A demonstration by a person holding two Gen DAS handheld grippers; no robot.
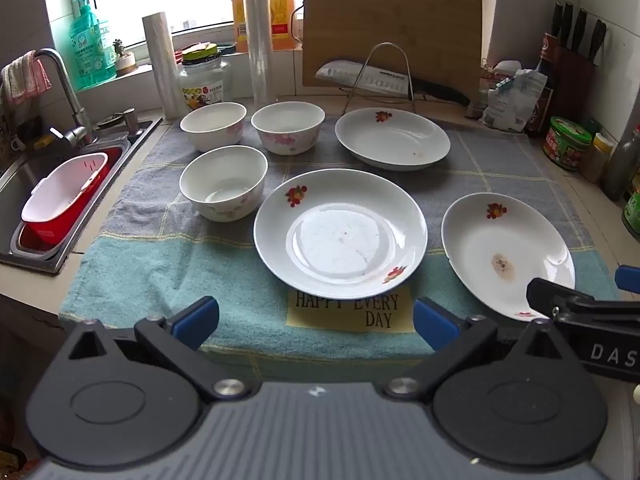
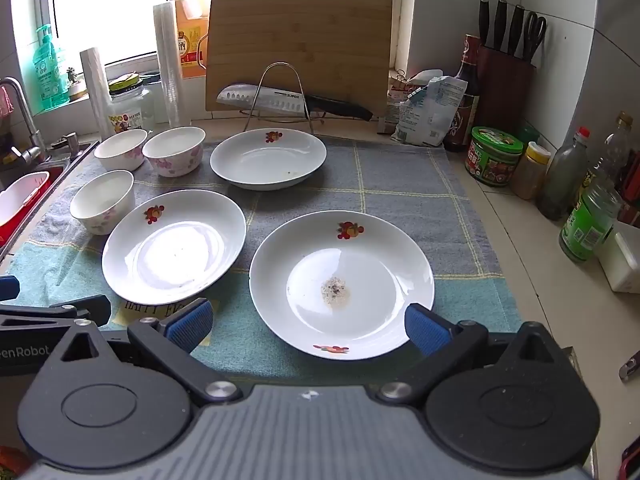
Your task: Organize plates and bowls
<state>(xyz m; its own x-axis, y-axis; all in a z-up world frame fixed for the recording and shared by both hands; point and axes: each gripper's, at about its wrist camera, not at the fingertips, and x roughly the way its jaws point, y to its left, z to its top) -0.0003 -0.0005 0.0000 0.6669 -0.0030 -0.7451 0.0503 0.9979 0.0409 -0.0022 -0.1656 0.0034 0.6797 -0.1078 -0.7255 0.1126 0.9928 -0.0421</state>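
Three white plates with red flower marks lie on a checked cloth: a middle plate [image 1: 340, 232] [image 2: 174, 246], a right plate with a brown stain [image 1: 506, 252] [image 2: 342, 284], and a far plate [image 1: 392, 138] [image 2: 268, 158]. Three white bowls with pink flowers stand at the left: a near bowl [image 1: 224, 182] [image 2: 103, 202] and two far bowls [image 1: 214, 125] [image 1: 288, 127] [image 2: 121, 149] [image 2: 175, 151]. My left gripper [image 1: 316, 320] is open and empty, just short of the middle plate. My right gripper [image 2: 308, 324] is open and empty, its fingertips either side of the stained plate's near rim.
A sink [image 1: 24, 184] with a red and white basket [image 1: 64, 200] lies at the left. A cutting board [image 1: 392, 32], a knife on a wire rack [image 1: 376, 76], jars and rolls stand at the back. Bottles and a knife block [image 2: 506, 76] line the right side.
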